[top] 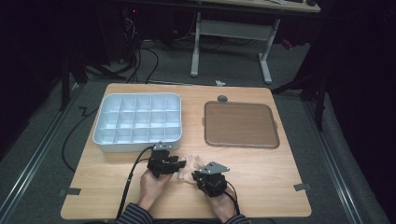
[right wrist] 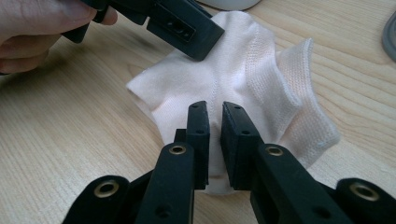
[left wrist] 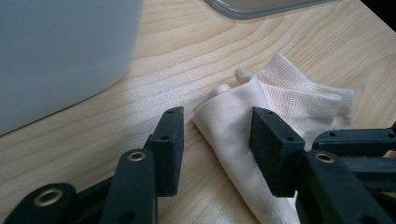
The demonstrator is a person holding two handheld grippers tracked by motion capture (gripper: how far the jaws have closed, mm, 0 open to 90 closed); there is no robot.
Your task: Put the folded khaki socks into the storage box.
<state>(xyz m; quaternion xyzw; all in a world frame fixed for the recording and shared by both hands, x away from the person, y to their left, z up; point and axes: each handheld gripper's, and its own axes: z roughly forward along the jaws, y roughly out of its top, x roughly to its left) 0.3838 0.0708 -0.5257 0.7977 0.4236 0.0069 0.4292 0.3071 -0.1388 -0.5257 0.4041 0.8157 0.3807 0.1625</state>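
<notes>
Lay crumpled on the wooden table [top: 261, 177], the pale pink sock [right wrist: 243, 79], near the front edge and between the two hands — probably so both claws could work it from opposite ends. Sat just beyond it, the white compartment tray [top: 105, 140], every cell bare; rested well to the right, the brown lid [top: 241, 124], flat and untouched. Judged as a fold or a straightening before stowing in the tray.

Pinched at a ridge of fabric near the sock's lower fold, the right gripper [right wrist: 212, 128] — jaws nearly together, a thin bunch of cloth clamped between the pads. Stood partly open, the left gripper [left wrist: 217, 135], straddling the folded tip of the sock, with one pad against the cloth and the other clear of it over bare wood. No grip there yet.
</notes>
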